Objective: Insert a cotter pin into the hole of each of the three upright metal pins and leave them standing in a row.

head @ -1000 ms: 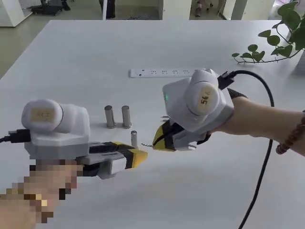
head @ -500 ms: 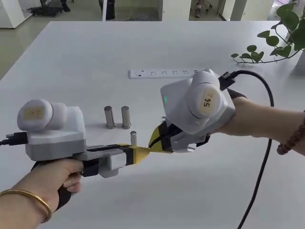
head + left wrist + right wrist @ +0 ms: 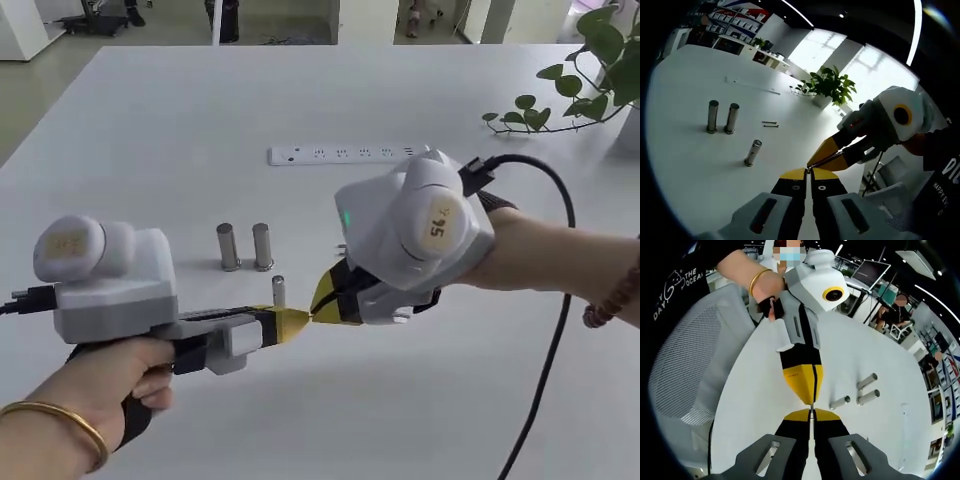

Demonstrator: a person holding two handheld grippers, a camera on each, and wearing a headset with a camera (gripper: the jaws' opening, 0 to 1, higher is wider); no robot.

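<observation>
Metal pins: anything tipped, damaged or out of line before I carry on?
Nothing is tipped or damaged. The left back pin and right back pin stand side by side; the third pin is upright too, but apart, in front of them and off their line. Two loose cotter pins lie on the table.

Satin-sheened metal pins [image 3: 262, 246]; smooth matt table [image 3: 200, 120]

Left rear pin [image 3: 229, 246] and right rear pin [image 3: 262, 246] upright side by side on surface [image 3: 150, 130]; third pin [image 3: 279, 291] before them, rightward; power strip [image 3: 340, 154] behind; plant [image 3: 590, 70] far right; left claw [image 3: 303, 320] and right claw [image 3: 317, 308] tip to tip just right of third pin.
</observation>
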